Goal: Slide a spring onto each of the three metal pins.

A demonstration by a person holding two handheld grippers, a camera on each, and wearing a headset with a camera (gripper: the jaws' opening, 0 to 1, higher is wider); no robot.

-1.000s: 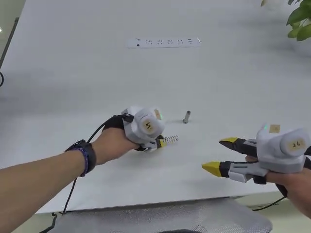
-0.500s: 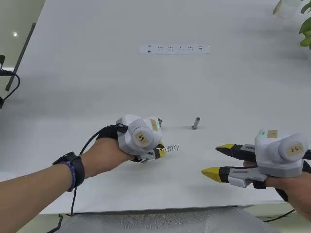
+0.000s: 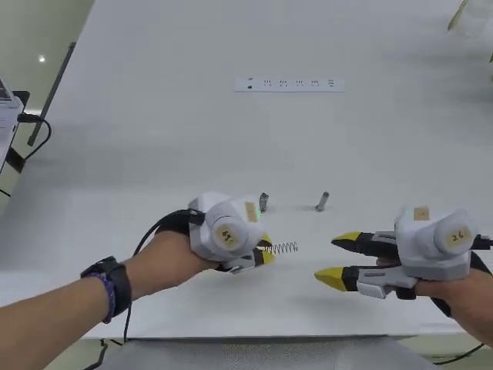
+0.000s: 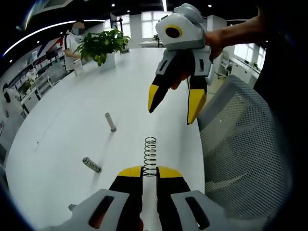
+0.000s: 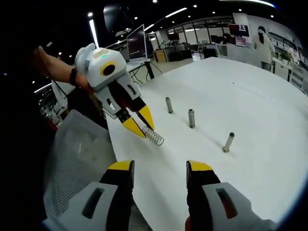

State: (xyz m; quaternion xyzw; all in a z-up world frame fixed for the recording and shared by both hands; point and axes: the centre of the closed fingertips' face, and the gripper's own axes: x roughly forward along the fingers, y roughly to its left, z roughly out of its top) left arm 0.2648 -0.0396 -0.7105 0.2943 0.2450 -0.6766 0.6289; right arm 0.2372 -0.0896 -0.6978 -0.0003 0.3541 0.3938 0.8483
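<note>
left claw [image 3: 263,253] is clamped on one end of the spring [image 3: 283,247], near the desk's [image 3: 192,139] 6 o'clock edge | right claw [image 3: 333,256], gaping and empty, is brought closer at the spring's 3 o'clock | bare pin [image 3: 322,202] is seen at 1 o'clock | steadying for this last fit is judged next

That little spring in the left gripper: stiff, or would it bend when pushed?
Probably light and fairly stiff: the spring sticks straight out of the left gripper without sagging. Held by one end, its open coils may still flex if pushed sideways.
</note>
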